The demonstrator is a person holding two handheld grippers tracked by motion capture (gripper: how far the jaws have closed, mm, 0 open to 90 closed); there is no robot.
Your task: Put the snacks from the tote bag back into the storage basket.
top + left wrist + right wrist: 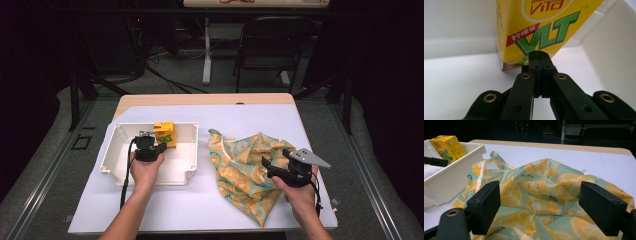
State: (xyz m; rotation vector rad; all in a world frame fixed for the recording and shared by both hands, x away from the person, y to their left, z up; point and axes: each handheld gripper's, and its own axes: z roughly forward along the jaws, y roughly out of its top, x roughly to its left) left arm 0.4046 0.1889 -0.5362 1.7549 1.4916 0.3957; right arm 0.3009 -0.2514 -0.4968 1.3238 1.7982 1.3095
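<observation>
A yellow lemon-tea carton (pixel 165 134) stands upright in the back of a white tray (pixel 112 150). My left gripper (pixel 161 146) is inside the tray, just in front of the carton. In the left gripper view its jaws (pixel 539 53) are pressed together with nothing between them, their tips at the carton's (pixel 536 25) lower edge; whether they touch it I cannot tell. A lemon-print fabric bag (pixel 240 165) lies crumpled to the right of the tray. My right gripper (pixel 267 167) hovers at the bag's right side, open, with the bag (pixel 541 192) seen beyond its wide-apart fingers (pixel 485 202).
A white sheet (pixel 200 200) covers the tabletop, and a wooden strip shows at its far edge. Beyond the table stand a dark folding chair (pixel 272 45) and a desk leg on the floor. The tray's wall (pixel 451 177) lies close to the bag's left side.
</observation>
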